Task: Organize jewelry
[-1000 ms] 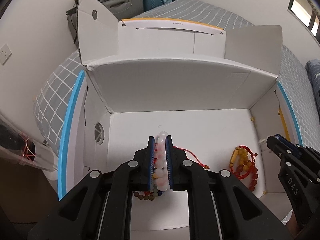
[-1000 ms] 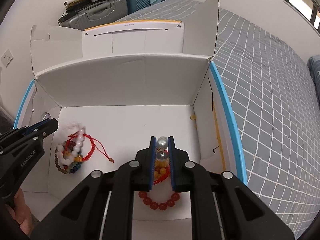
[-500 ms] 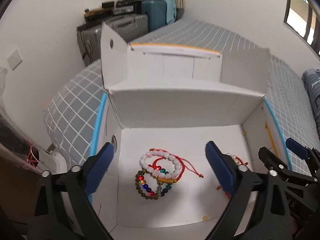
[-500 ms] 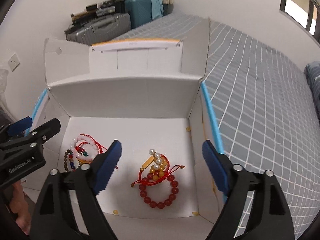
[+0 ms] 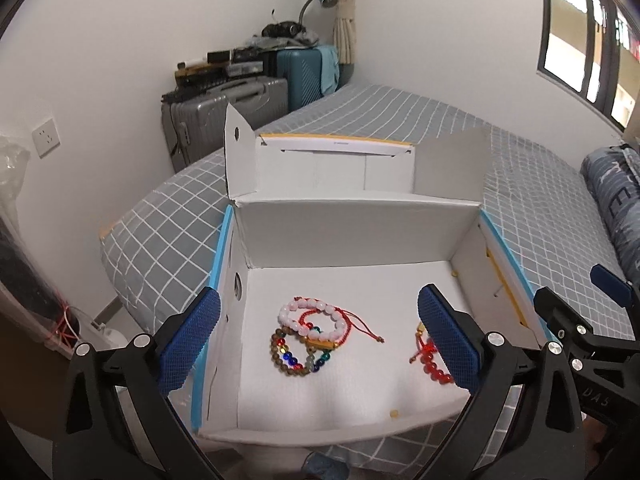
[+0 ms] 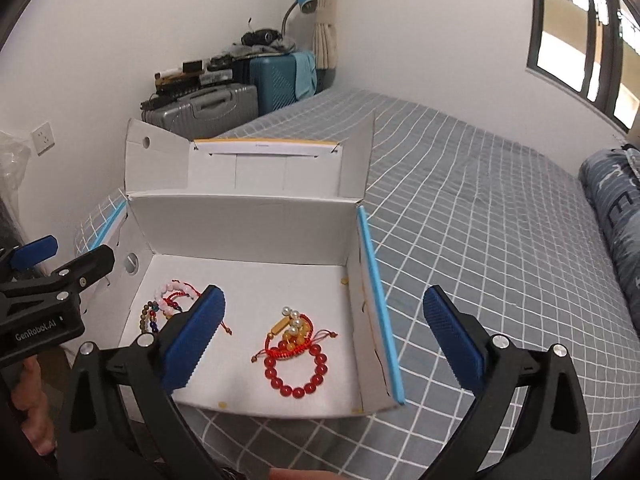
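Note:
An open white cardboard box (image 5: 352, 236) (image 6: 244, 224) sits on the bed. On its floor at the left lies a pile of bracelets (image 5: 310, 336) (image 6: 166, 304): pink beads, red cord, brown and coloured beads. At the right lies a second pile (image 6: 296, 348) (image 5: 430, 360): red beads, yellow beads, pearls, red cord. My left gripper (image 5: 318, 346) is open and empty, raised above the box's near edge. My right gripper (image 6: 324, 342) is open and empty, likewise raised over the near edge.
The box rests on a grey checked bedspread (image 6: 480, 220). Its flaps (image 5: 240, 160) stand up at the back. Suitcases (image 5: 224, 116) stand against the far wall. A rolled blue blanket (image 6: 616, 216) lies at the right. A few loose yellow beads (image 5: 394, 413) lie on the box floor.
Both grippers opened and let go of their bracelets, which now lie on the box floor. Both grippers have pulled back and up from the box.

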Motion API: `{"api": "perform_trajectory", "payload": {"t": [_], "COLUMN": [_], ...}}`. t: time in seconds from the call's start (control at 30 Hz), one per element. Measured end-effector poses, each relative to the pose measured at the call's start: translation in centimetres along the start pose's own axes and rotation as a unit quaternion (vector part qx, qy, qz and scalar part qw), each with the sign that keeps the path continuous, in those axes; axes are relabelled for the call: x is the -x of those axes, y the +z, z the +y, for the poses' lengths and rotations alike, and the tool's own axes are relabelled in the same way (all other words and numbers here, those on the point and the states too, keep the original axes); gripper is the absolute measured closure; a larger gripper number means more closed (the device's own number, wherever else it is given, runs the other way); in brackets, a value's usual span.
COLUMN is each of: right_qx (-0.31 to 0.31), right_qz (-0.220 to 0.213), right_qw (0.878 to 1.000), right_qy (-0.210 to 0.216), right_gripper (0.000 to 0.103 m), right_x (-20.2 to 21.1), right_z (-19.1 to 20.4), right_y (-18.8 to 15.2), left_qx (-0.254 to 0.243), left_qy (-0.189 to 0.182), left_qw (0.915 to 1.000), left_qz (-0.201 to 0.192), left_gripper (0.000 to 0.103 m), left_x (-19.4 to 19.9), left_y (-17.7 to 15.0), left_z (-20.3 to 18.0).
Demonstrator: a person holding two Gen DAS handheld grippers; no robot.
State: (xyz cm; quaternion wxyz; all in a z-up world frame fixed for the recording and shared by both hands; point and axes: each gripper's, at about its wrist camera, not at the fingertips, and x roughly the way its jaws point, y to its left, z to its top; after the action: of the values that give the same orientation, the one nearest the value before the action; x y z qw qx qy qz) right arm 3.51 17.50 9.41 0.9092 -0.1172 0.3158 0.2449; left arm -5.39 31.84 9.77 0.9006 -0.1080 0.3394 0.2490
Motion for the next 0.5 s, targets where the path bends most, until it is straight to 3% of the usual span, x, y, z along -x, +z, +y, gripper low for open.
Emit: {"api": "perform_trajectory", "payload": {"t": [0.5], "right_qx": [-0.020], "right_qz": [-0.009], "right_qw": [1.000], "right_qy": [0.000], "right_gripper": [0.008], "right_x": [2.7], "right_z": [-0.3], "right_y": [-4.6], "left_qx": [-0.002], "left_qy": [-0.011], "left_qw": [0.9999], "left_qz": [-0.006], "left_gripper": [0.006], "left_x": [2.4], "left_y": [-6.0], "left_z": [-0.1]}}
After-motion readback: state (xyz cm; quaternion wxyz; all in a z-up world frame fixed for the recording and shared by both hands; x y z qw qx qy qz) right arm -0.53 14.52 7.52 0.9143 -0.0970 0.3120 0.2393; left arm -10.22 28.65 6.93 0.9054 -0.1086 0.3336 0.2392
